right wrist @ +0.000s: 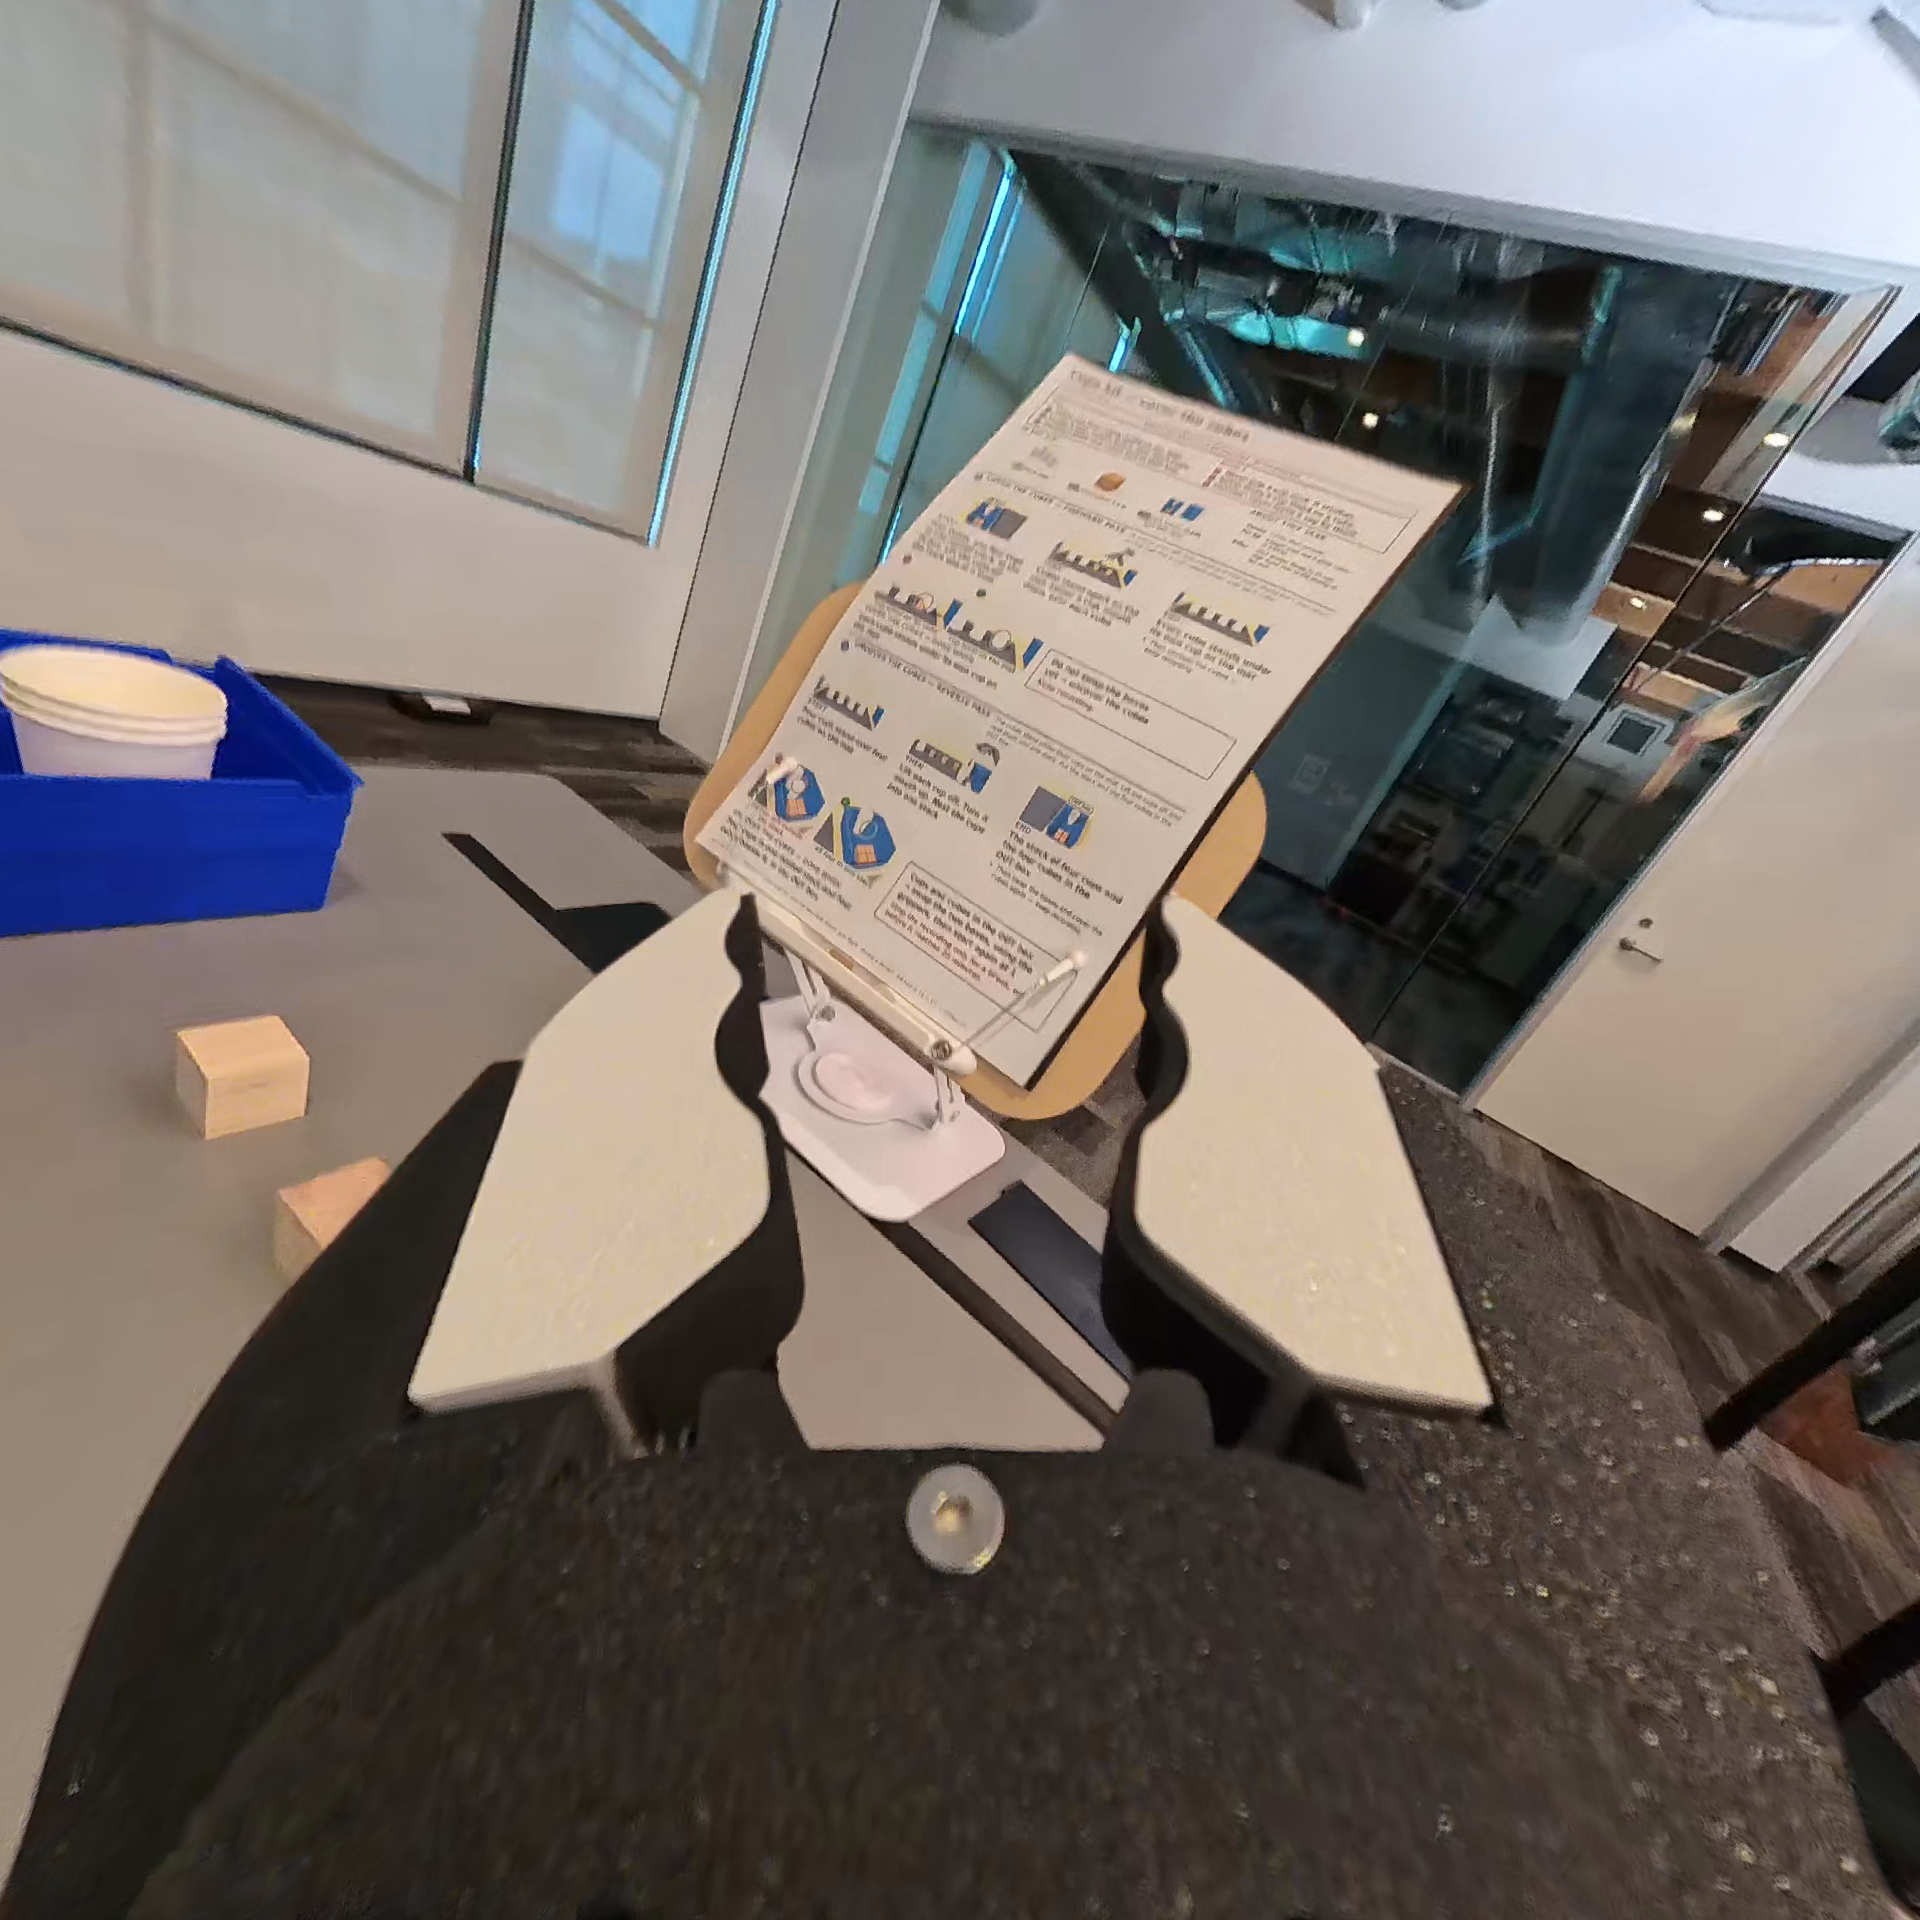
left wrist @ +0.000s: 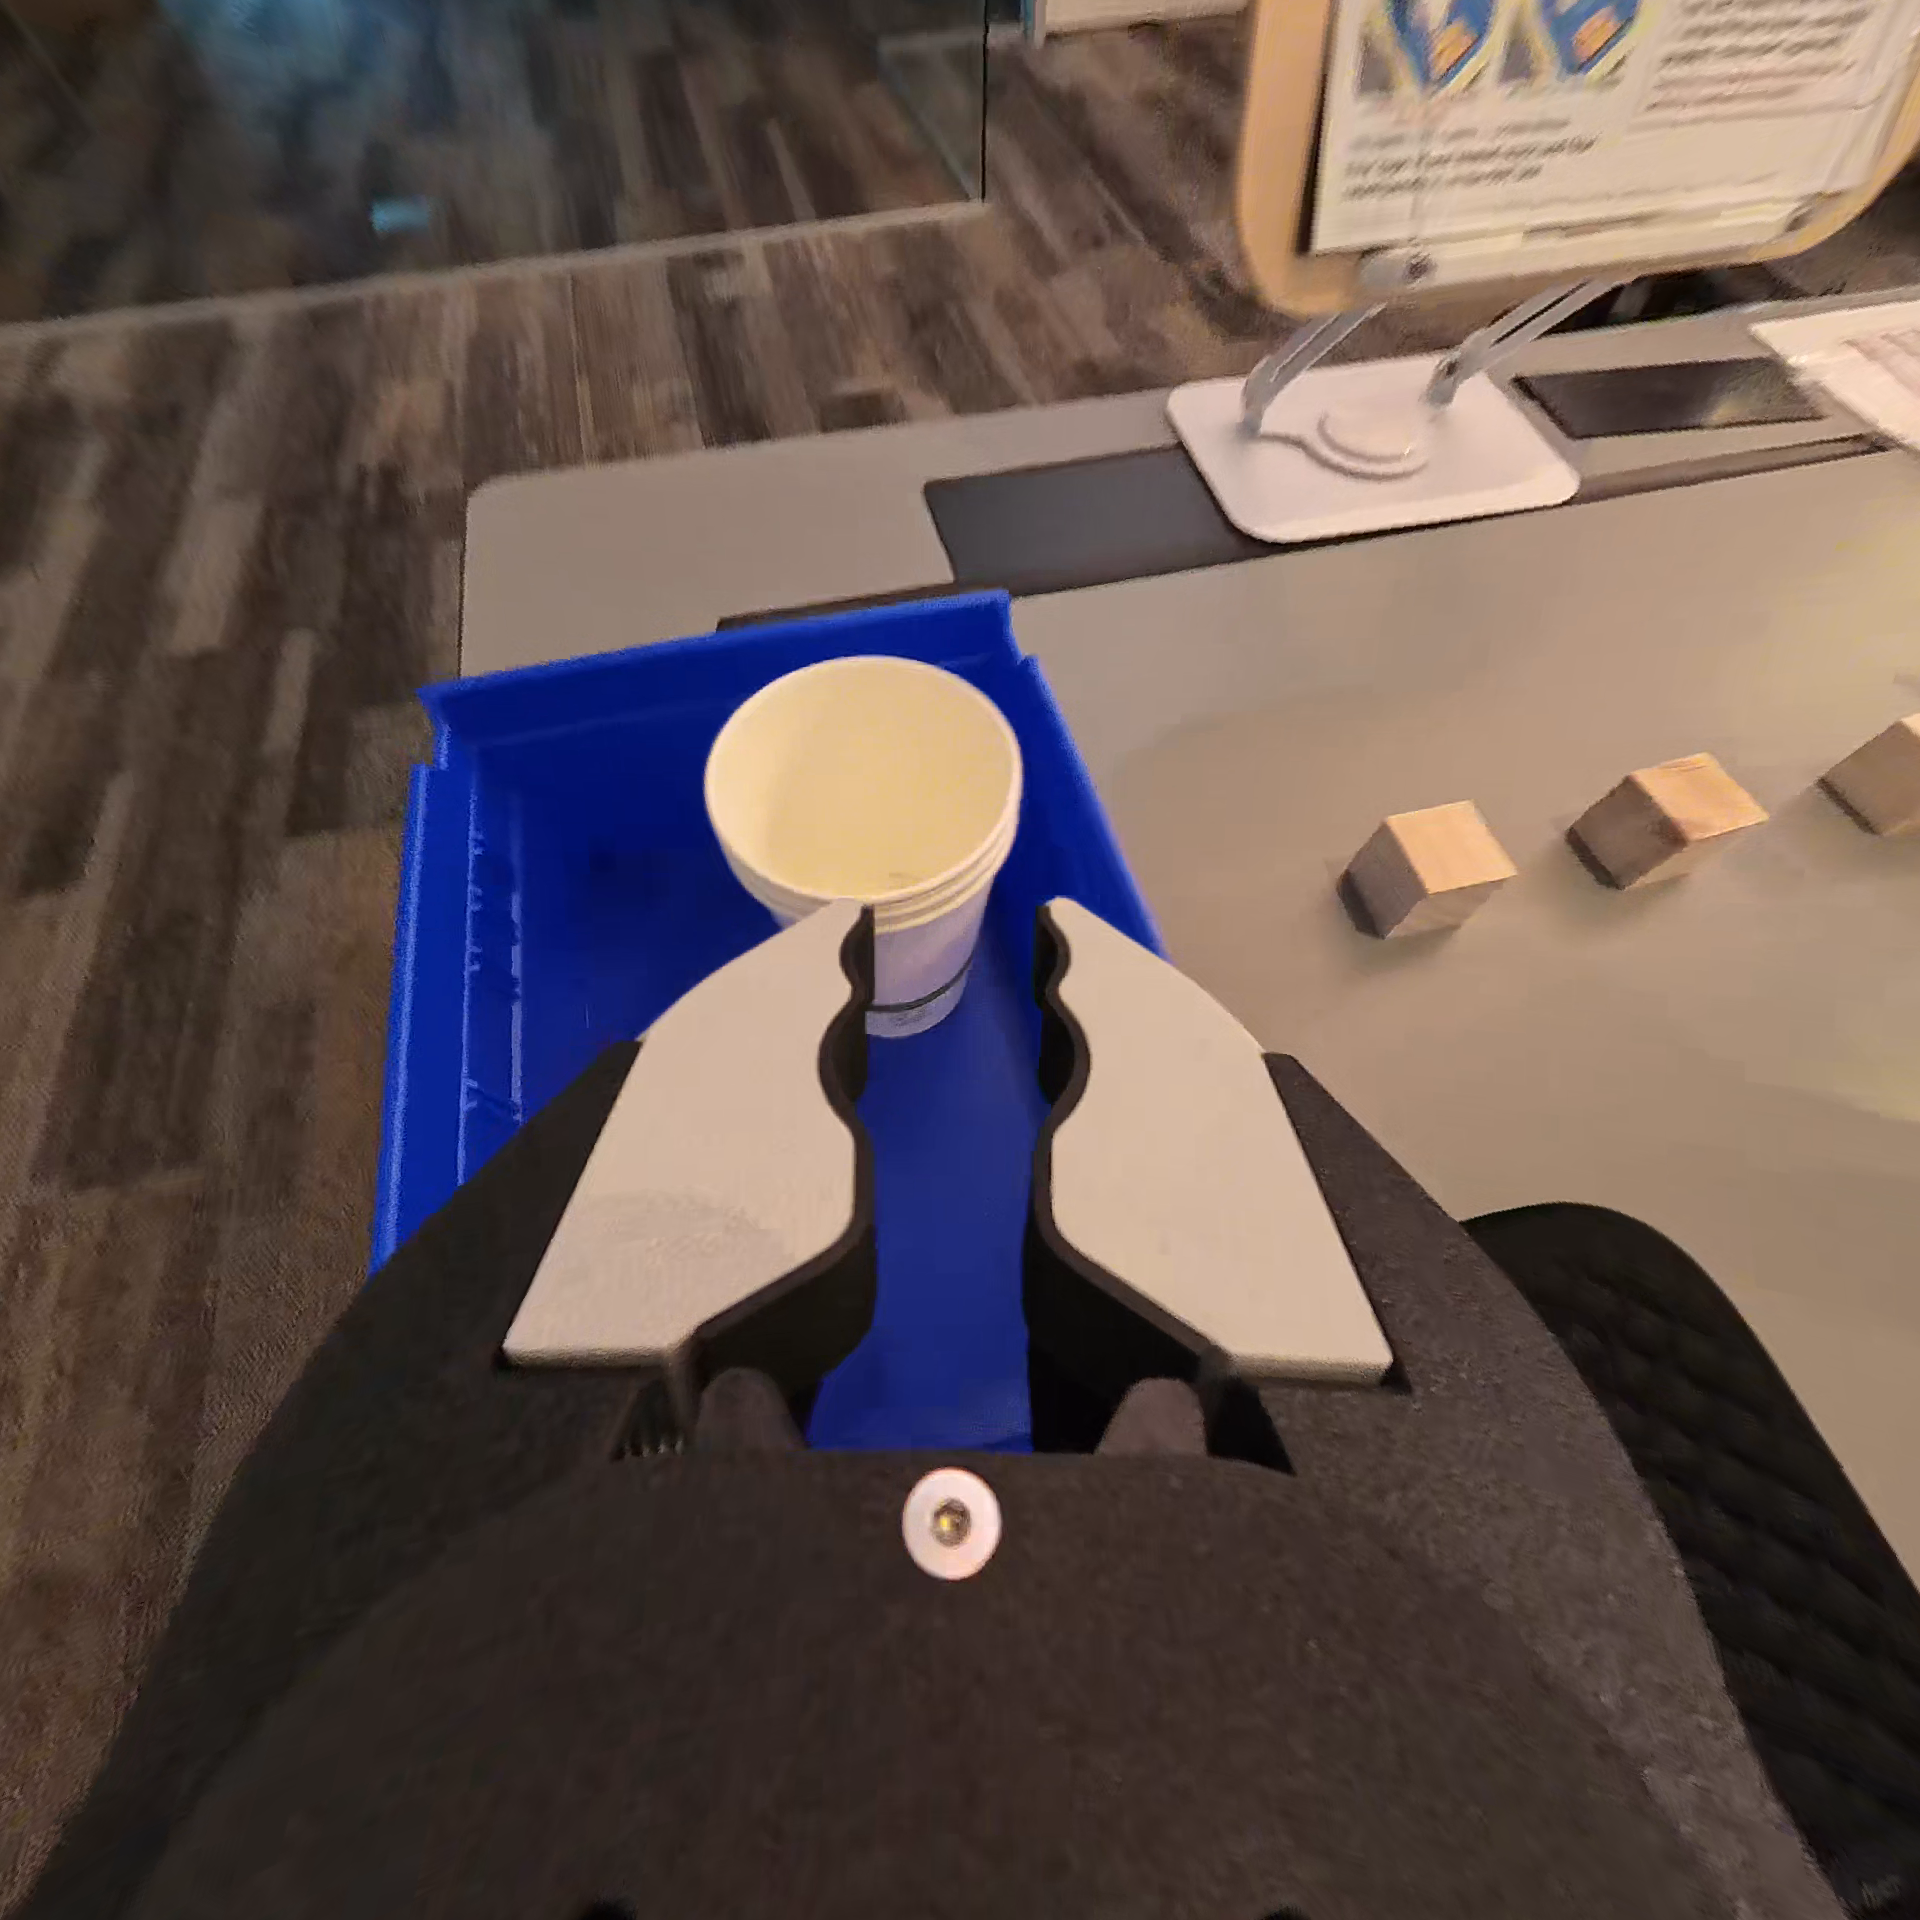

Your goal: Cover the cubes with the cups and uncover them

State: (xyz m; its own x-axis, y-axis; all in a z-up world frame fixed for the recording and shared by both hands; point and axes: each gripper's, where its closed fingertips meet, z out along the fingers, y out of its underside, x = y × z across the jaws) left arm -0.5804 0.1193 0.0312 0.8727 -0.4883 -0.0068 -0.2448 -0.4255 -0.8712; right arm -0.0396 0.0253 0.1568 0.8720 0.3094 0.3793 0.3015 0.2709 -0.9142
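The left claw (left wrist: 951, 914) is open a little, with nothing between its two grey fingers (left wrist: 727, 1143). It hangs over a blue bin (left wrist: 499, 935) that sits on the grey counter (left wrist: 1455, 1091). Just past the finger tips a stack of white paper cups (left wrist: 862, 790) stands in the bin, mouth up — the left finger tip is right next to the stack, but I cannot tell if it touches. To the right of the bin, three wooden cubes (left wrist: 1429, 868) sit in a row on the counter, apart from each other, with no cups on them. Behind them a white stand (left wrist: 1371, 457) holds up a tan board with a printed paper. The right claw (right wrist: 945, 925) is open wide and holds nothing. It is up above the counter (right wrist: 312, 1039) and points at the printed paper (right wrist: 1049, 707) on its stand. Off to its left two wooden cubes (right wrist: 241, 1075) lie on the counter — one partly hidden by the claw. Farther left is the blue bin (right wrist: 177, 852) with the cups (right wrist: 114, 712) inside. Behind are glass walls and a dark floor.
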